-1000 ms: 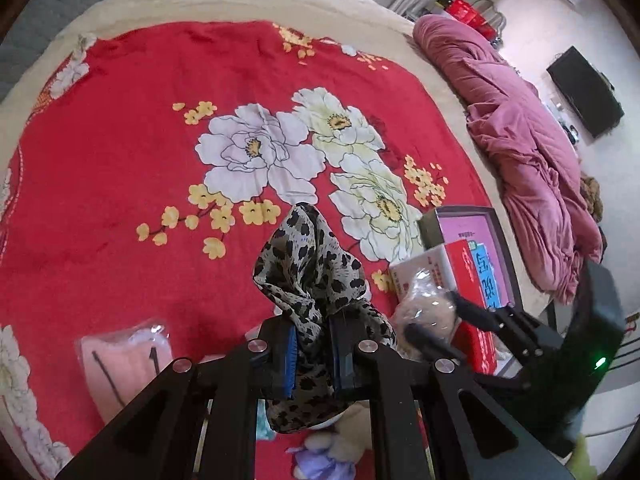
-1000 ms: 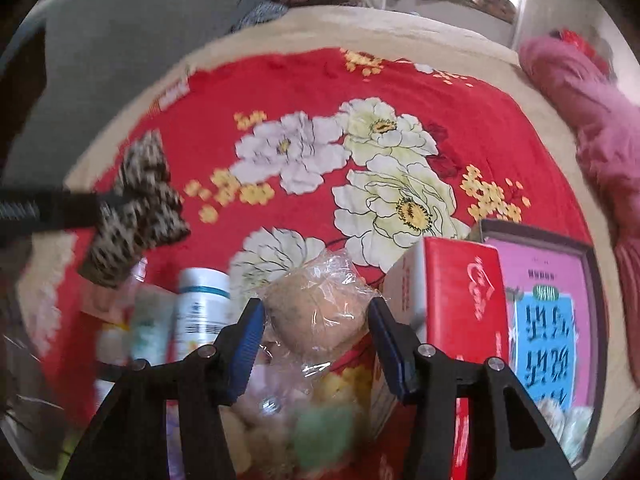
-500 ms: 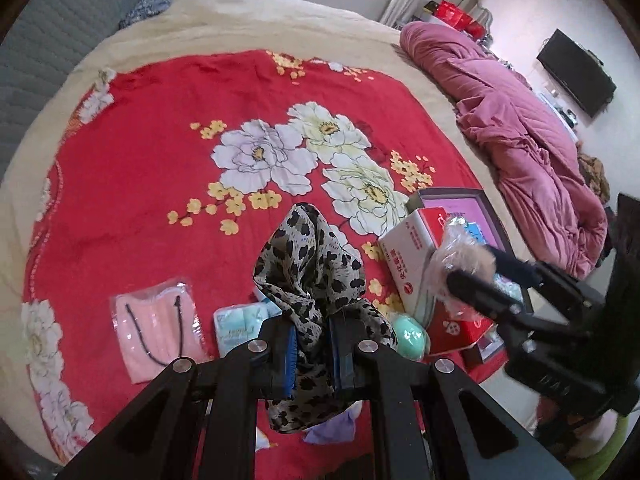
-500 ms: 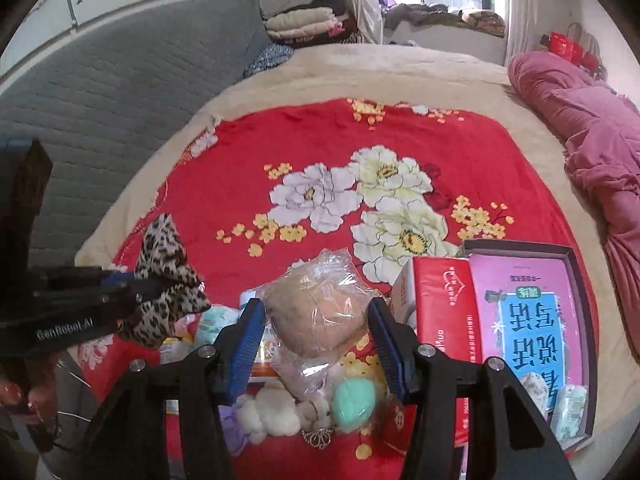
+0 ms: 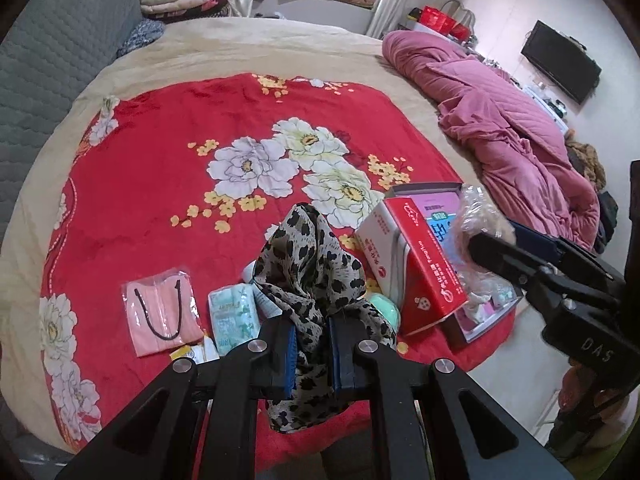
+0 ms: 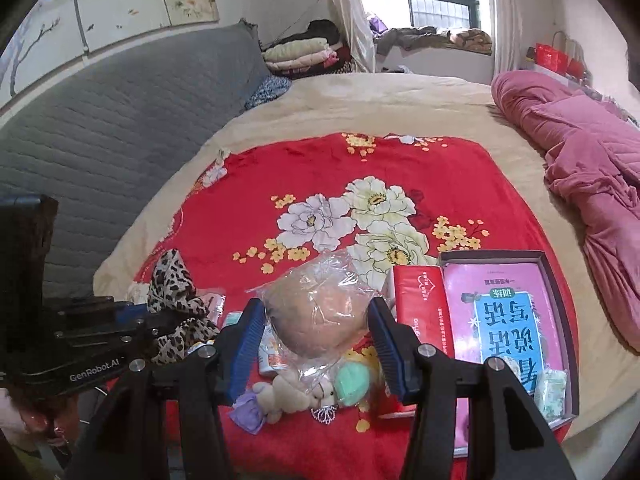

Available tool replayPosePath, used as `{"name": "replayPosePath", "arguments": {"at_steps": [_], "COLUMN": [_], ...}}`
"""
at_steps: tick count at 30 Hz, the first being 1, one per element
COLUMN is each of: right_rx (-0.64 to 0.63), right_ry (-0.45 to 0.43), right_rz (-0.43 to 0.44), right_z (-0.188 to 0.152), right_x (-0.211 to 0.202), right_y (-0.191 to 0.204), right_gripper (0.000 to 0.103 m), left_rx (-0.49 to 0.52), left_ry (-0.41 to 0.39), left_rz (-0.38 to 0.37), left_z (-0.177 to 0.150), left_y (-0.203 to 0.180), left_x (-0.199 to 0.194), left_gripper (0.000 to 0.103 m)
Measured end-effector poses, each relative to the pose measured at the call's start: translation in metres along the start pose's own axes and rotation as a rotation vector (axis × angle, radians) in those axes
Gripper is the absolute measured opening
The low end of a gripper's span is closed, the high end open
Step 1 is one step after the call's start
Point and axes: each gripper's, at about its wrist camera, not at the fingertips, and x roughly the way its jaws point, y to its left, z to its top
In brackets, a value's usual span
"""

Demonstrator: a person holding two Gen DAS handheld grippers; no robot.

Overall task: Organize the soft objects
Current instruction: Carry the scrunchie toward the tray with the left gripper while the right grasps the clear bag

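My left gripper [image 5: 312, 350] is shut on a leopard-print cloth [image 5: 312, 264], which bunches up above the pads and hangs below them, over the near edge of the red flowered blanket [image 5: 160, 184]. My right gripper [image 6: 316, 344] is shut on a tan soft lump wrapped in clear plastic [image 6: 316, 312], held above the blanket. Each gripper shows in the other's view: the right gripper [image 5: 492, 240] at the right edge, the left gripper [image 6: 168, 320] with the leopard-print cloth [image 6: 172, 284] at the left edge.
On the blanket lie a red carton [image 5: 416, 264], an open box with a pink book [image 6: 504, 312], a pink packet [image 5: 160, 312], a tissue pack [image 5: 234, 316], a green ball [image 6: 352, 378] and a small plush toy [image 6: 280, 396]. A pink quilt [image 5: 508, 128] lies at the right.
Both grippers have risen and pulled back with their loads; the bed looks smaller and more of the room shows. The items on the blanket stayed where they were.
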Motion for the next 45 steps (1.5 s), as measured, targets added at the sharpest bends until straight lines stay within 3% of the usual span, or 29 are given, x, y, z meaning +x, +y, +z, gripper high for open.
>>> {"name": "replayPosePath", "arguments": {"at_steps": [12, 24, 35, 45], "right_rx": [0.055, 0.133, 0.262, 0.32], "right_ry": [-0.057, -0.12, -0.164, -0.144], "right_rz": [-0.025, -0.088, -0.167, -0.195], "right_z": [0.0, -0.002, -0.019, -0.039], "right_x": [-0.038, -0.072, -0.106, -0.107], "right_y": [-0.02, -0.065, -0.135, -0.174], "right_gripper": [0.053, 0.053, 0.054, 0.054], "left_rx": [0.069, 0.135, 0.203, 0.271], "left_ry": [-0.029, -0.046, -0.02, 0.056], "left_rz": [-0.027, -0.071, -0.13, -0.175], "left_z": [-0.001, 0.007, 0.01, 0.009], "left_y": [-0.036, -0.083, -0.133, -0.184], "left_x": [-0.022, -0.029, -0.013, 0.029], "left_gripper": [0.013, 0.013, 0.013, 0.013]}}
